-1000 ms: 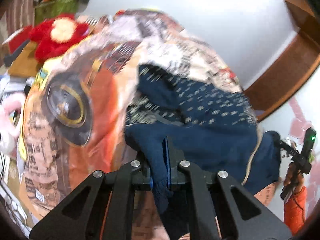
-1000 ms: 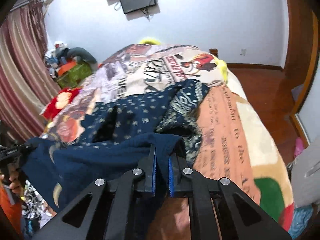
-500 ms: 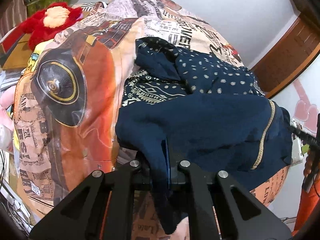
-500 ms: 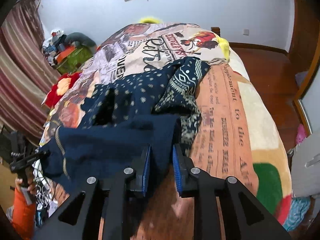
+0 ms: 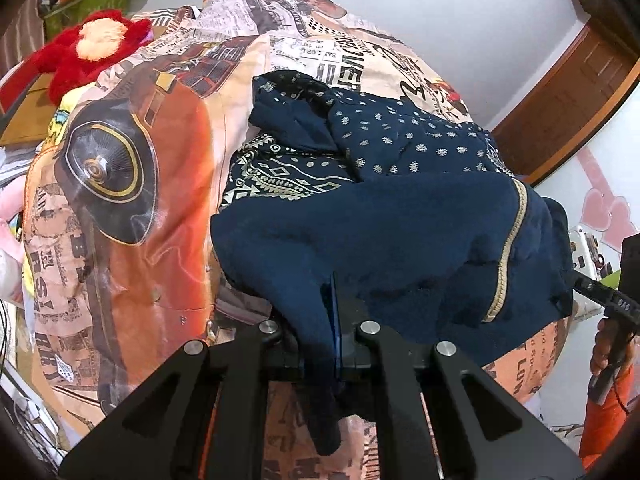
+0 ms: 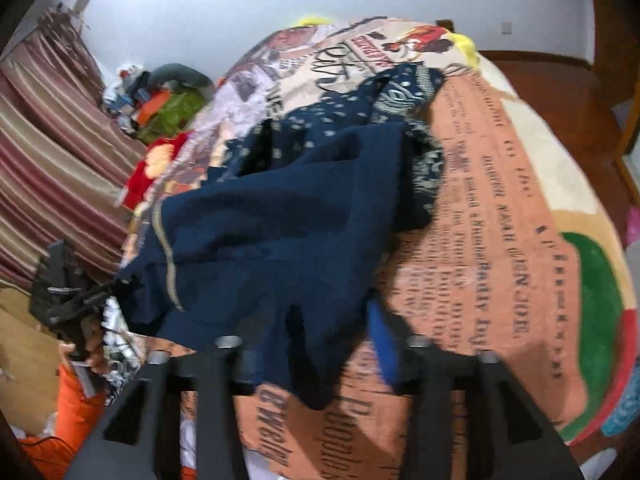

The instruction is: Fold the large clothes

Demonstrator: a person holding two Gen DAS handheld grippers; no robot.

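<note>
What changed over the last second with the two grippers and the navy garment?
The right gripper has just been opening and let go of the navy garment, whose folded-over edge settled onto the bedspread. The left gripper stays shut on its corner.

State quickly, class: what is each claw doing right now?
Left claw: shut on the navy garment.
Right claw: open, jaws just spread; the garment's edge lies loose between them.
</note>
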